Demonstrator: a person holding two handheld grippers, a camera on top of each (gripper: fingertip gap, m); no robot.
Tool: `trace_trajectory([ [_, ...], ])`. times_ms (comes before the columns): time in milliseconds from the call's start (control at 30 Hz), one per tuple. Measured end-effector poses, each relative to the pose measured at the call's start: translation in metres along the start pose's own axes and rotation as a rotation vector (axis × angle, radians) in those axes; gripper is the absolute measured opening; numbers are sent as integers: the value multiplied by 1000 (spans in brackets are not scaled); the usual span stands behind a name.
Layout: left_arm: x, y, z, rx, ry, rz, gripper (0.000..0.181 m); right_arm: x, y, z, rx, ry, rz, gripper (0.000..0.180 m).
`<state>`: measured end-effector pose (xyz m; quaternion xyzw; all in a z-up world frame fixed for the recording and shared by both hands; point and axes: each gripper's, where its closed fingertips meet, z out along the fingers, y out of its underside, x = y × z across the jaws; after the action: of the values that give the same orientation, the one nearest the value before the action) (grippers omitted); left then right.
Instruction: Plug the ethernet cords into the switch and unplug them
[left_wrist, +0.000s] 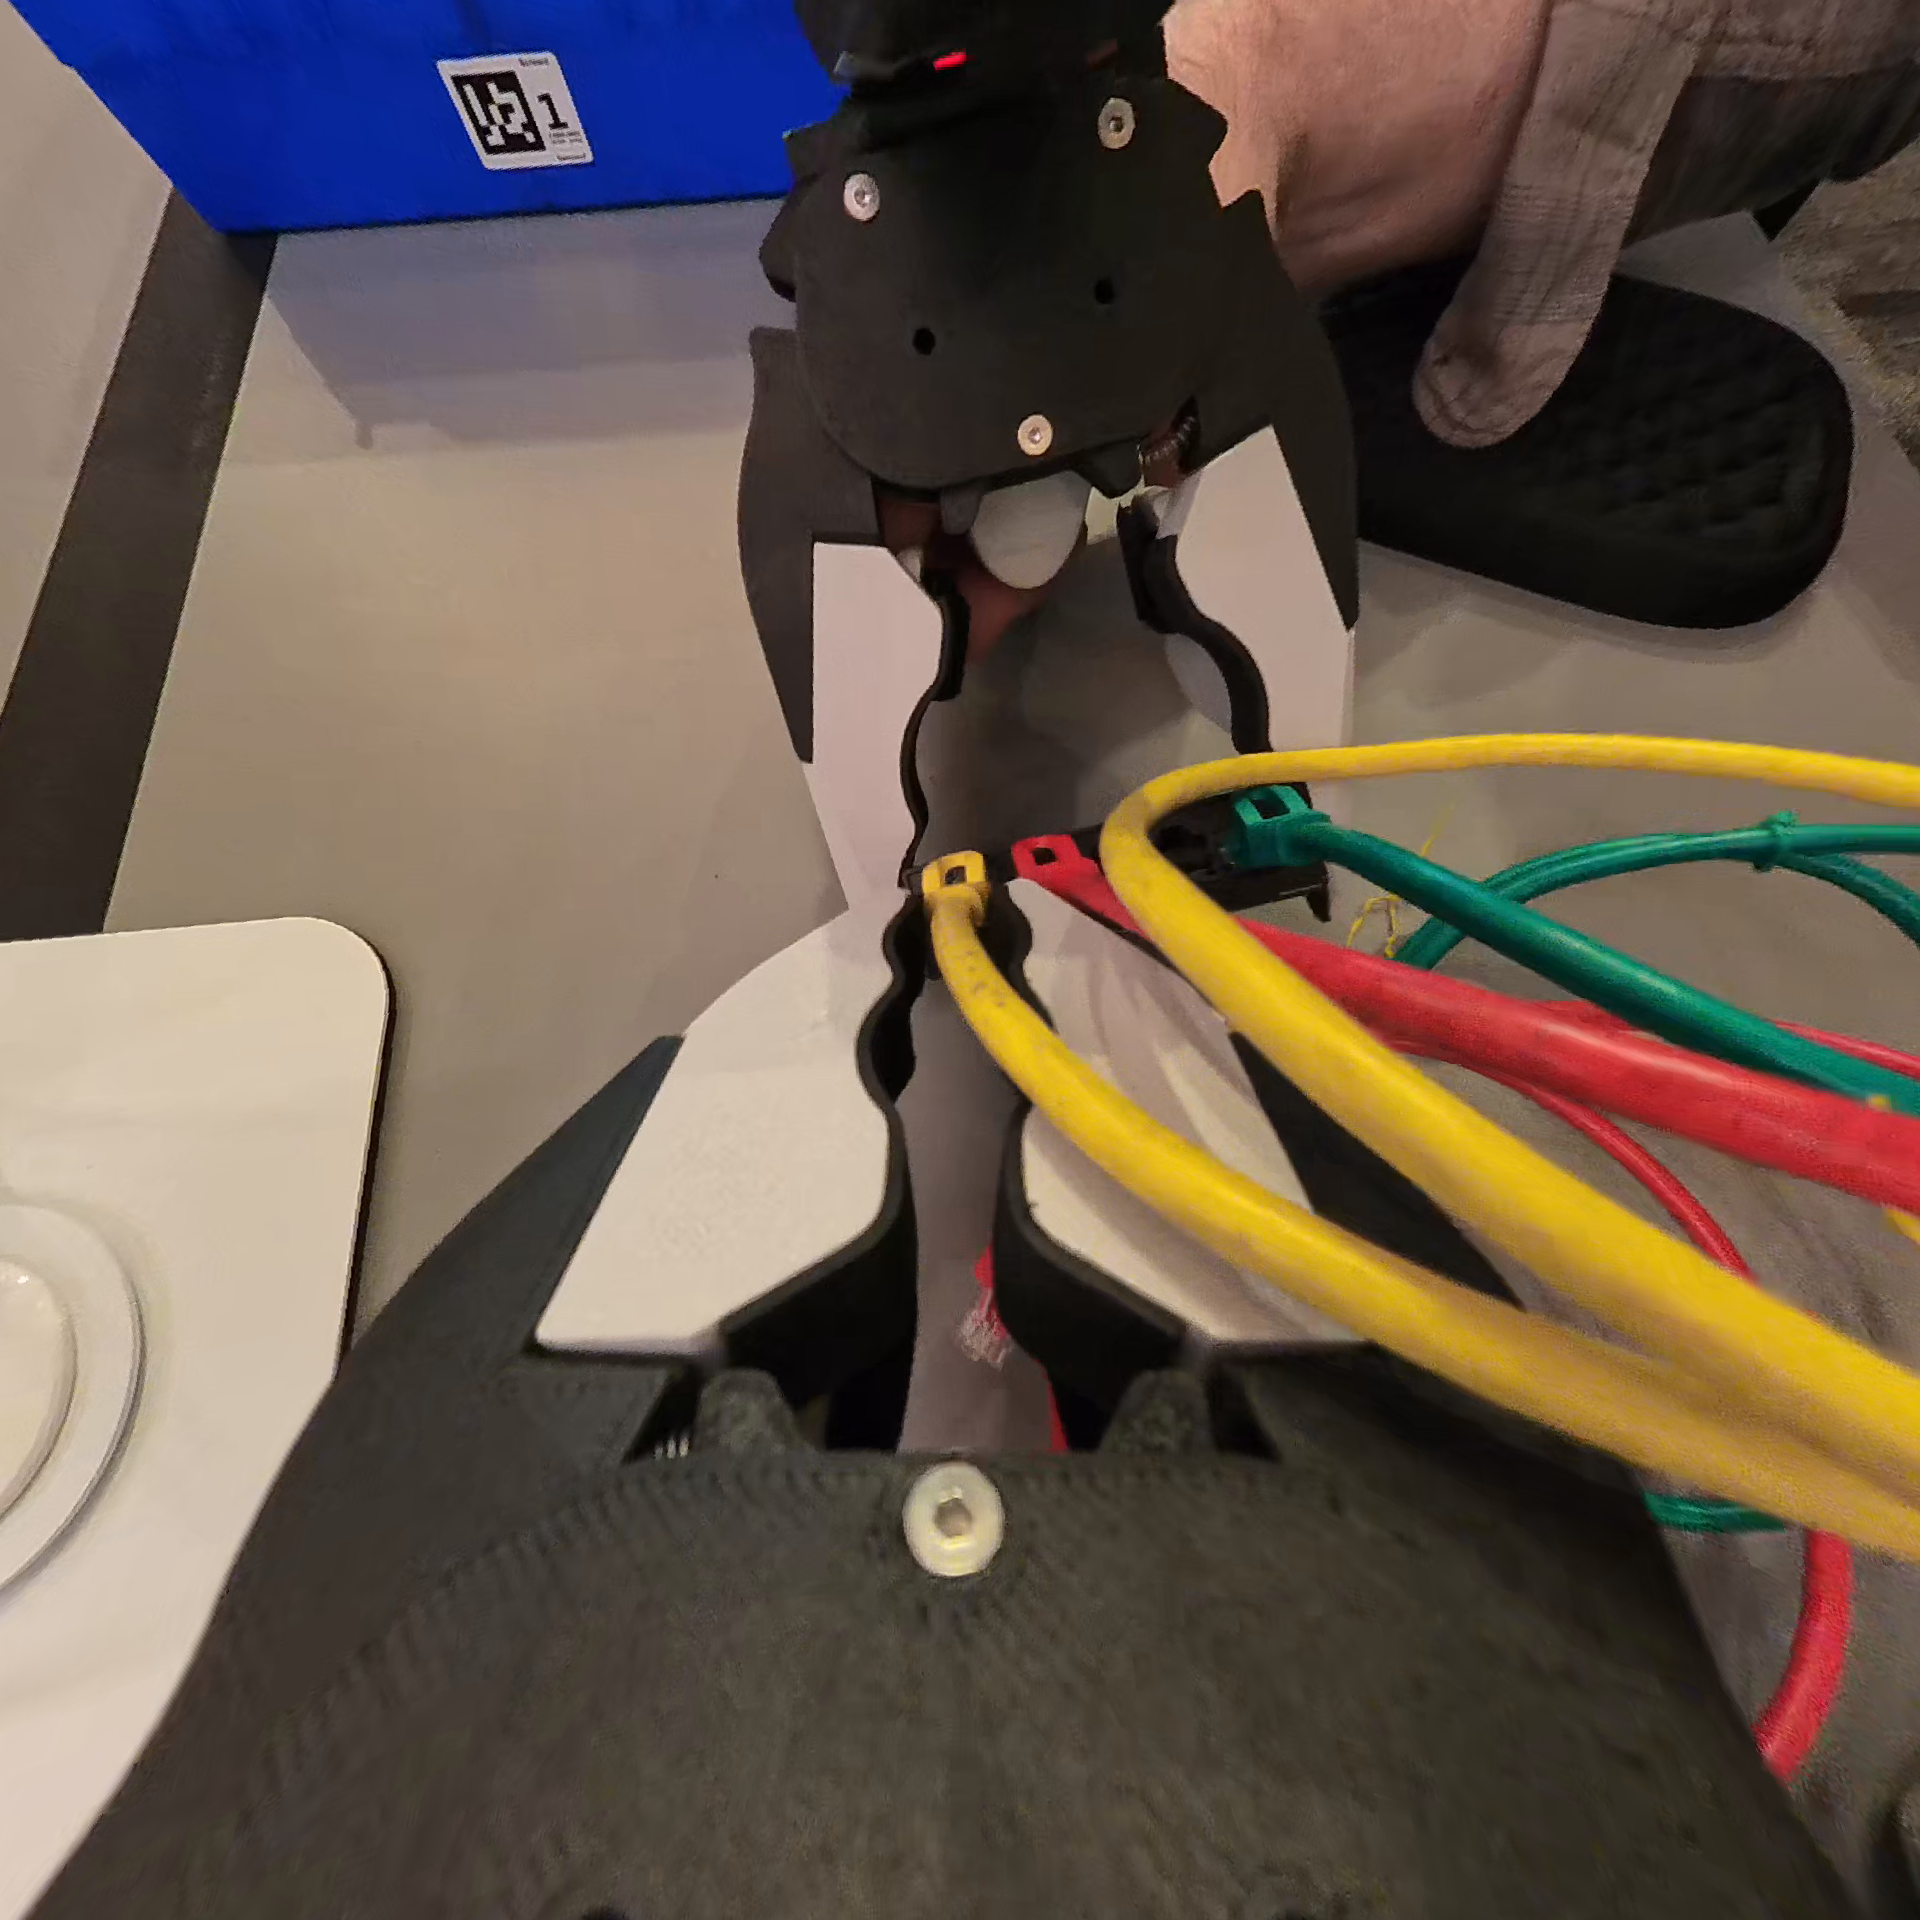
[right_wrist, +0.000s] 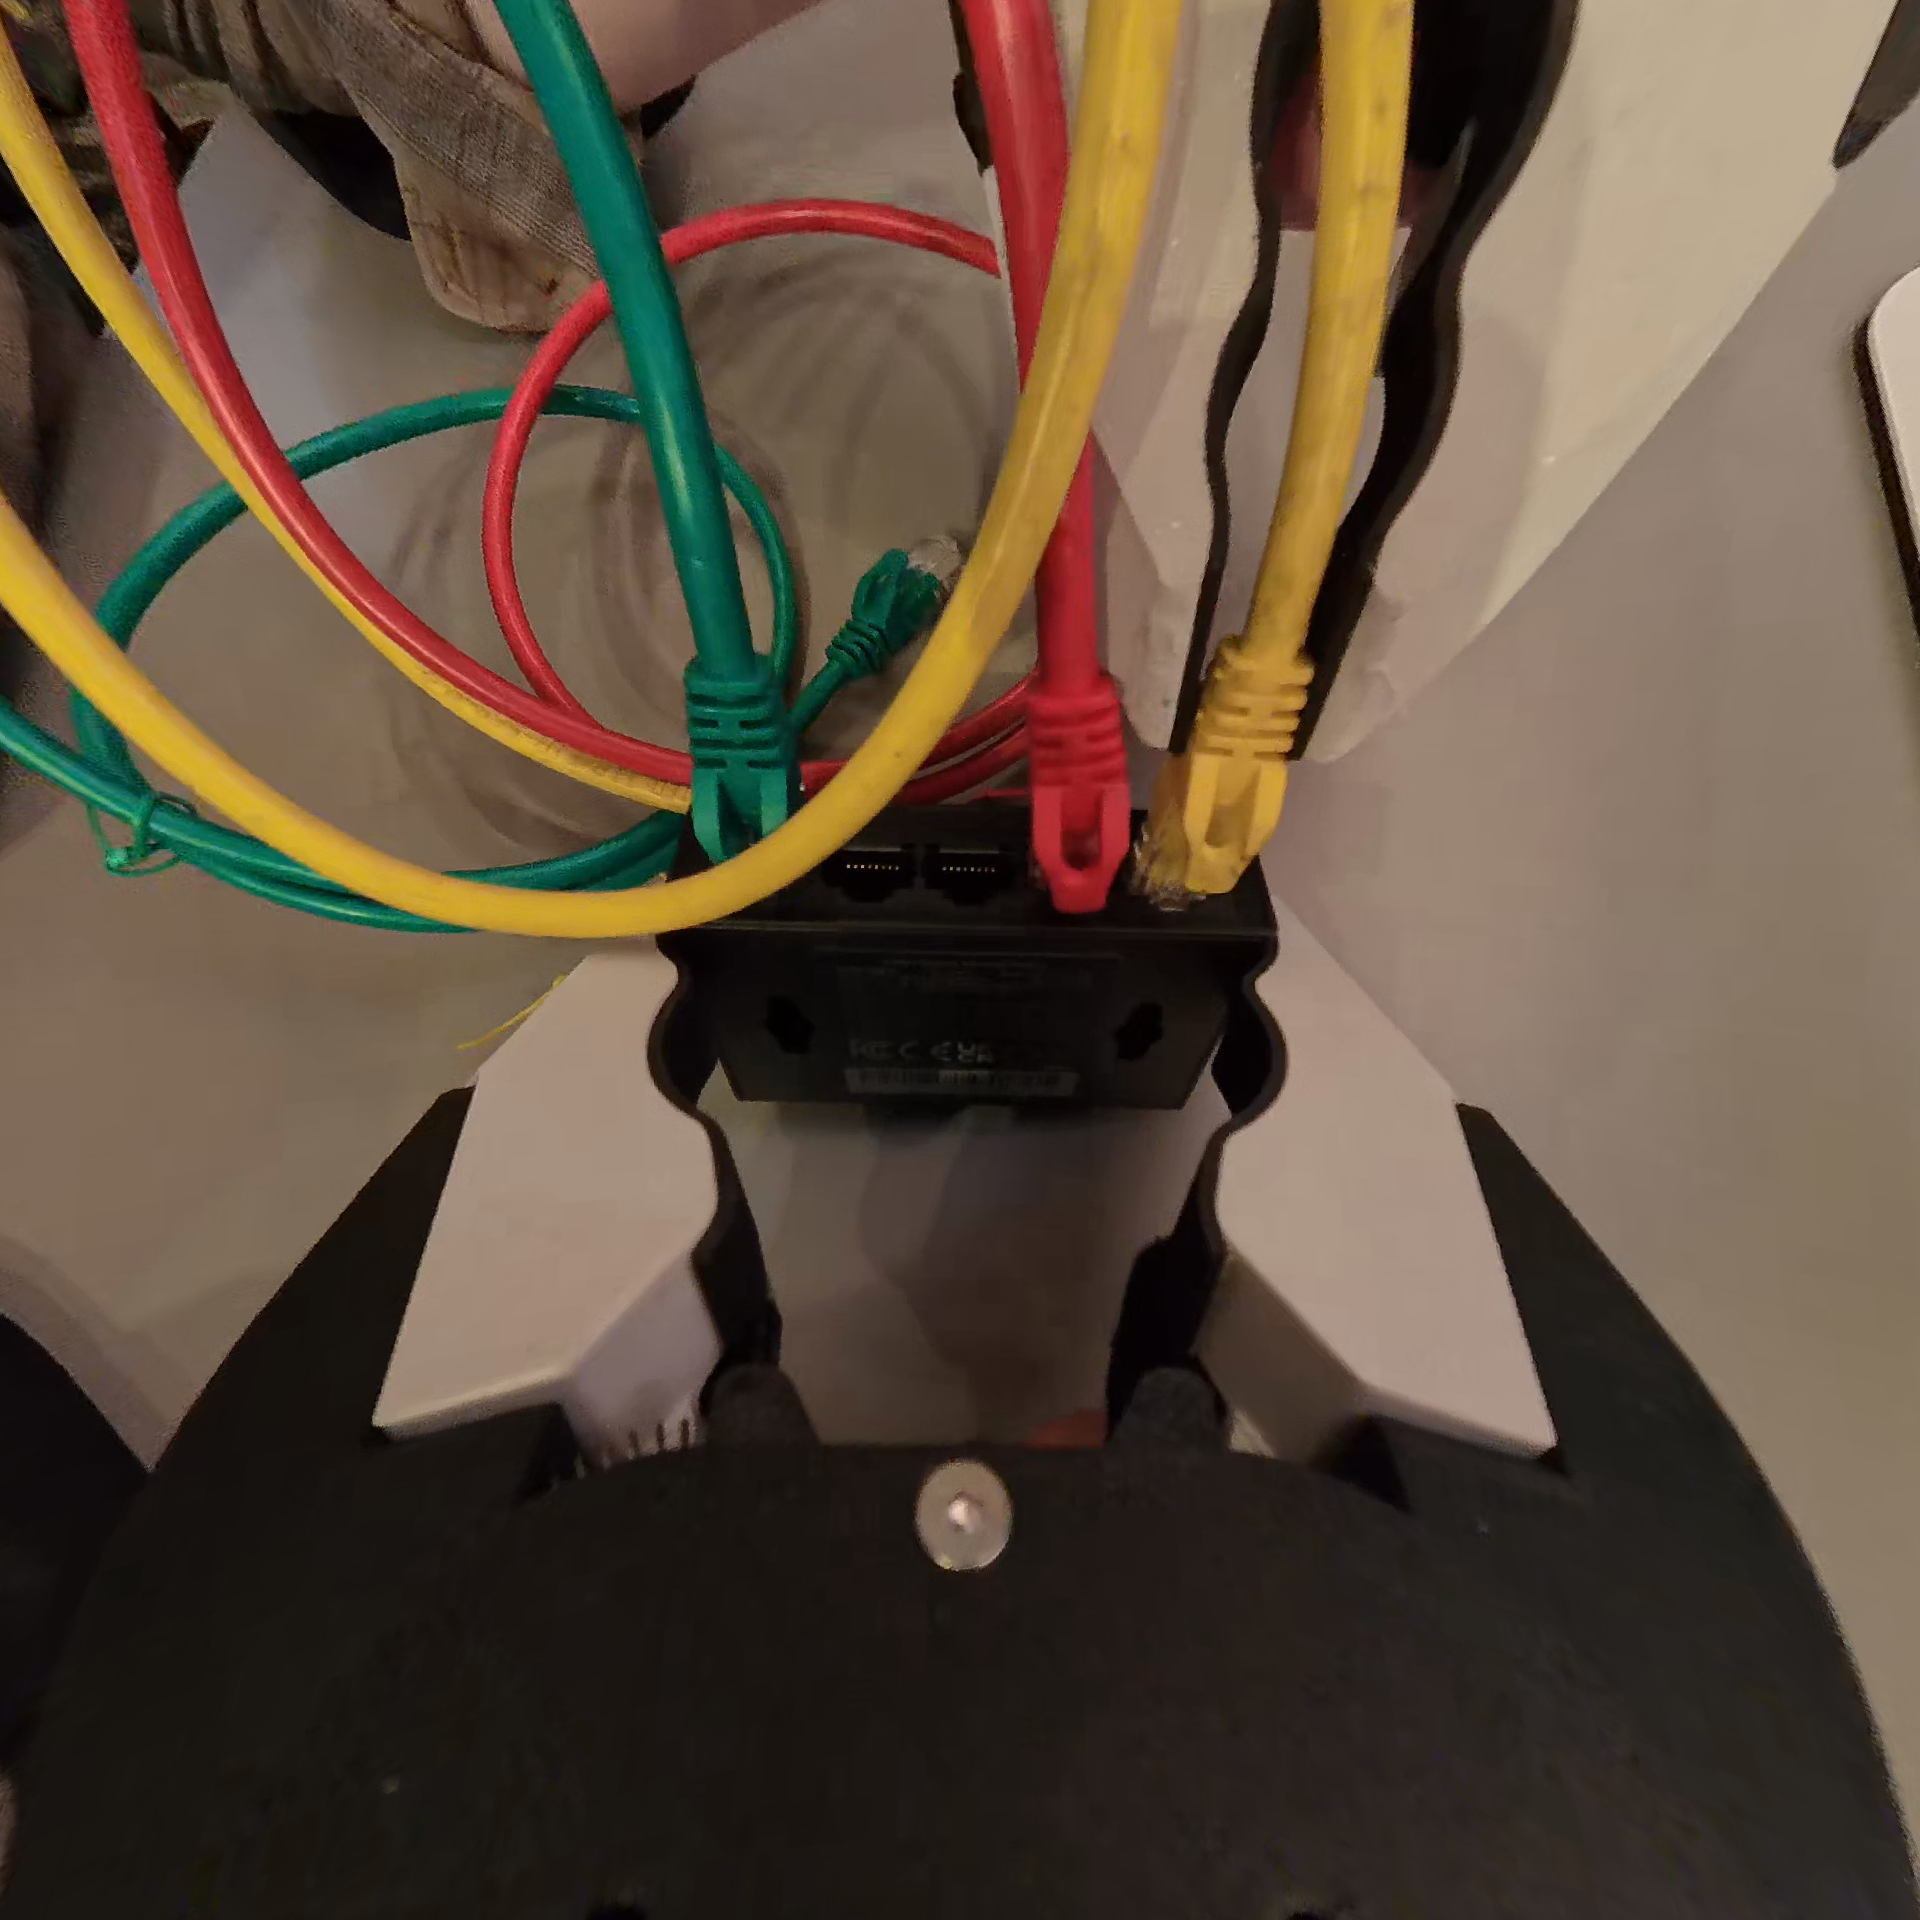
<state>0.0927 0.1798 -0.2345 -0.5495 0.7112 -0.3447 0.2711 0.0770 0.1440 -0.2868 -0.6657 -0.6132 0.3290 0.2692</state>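
The black switch (right_wrist: 961, 1029) is clamped by its ends in my right gripper (right_wrist: 966, 1013), ports facing away. A green plug (right_wrist: 732, 758) sits in the leftmost port and a red plug (right_wrist: 1081, 800) beside the right end. The yellow plug (right_wrist: 1226, 790) is at the rightmost port, tilted; I cannot tell if it is seated. My left gripper (left_wrist: 958, 940) is shut on the yellow cord (left_wrist: 971, 977) just behind that plug. Its fingers (right_wrist: 1231, 436) show either side of the cord in the right wrist view. Two middle ports (right_wrist: 914, 868) are empty.
Loose loops of yellow, red and green cord (right_wrist: 499, 582) lie on the grey table beyond the switch, with a free green plug (right_wrist: 894, 603). A blue bin (left_wrist: 312, 125), a white board (left_wrist: 187, 1091), a black mesh pad (left_wrist: 1621, 468) and a sleeved hand (left_wrist: 1507, 208) surround the work area. Across from one pair of fingers to the other is roughly 6 centimeters.
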Motion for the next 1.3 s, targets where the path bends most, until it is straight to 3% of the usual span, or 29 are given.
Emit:
trace_trajectory([
  [300, 1, -7, -11, 59, 29, -38, 12, 0, 1, -2, 13, 3, 5, 98],
  [667, 3, 0, -4, -9, 4, -6, 11, -2, 0, 1, 1, 0, -4, 97],
  [933, 3, -6, 1, 68, 52, -106, 11, -3, 2, -2, 16, -2, 3, 97],
  [1300, -7, -6, 9, 26, -19, -228, 16, 5, 6, -7, 1, 66, 31, 97],
])
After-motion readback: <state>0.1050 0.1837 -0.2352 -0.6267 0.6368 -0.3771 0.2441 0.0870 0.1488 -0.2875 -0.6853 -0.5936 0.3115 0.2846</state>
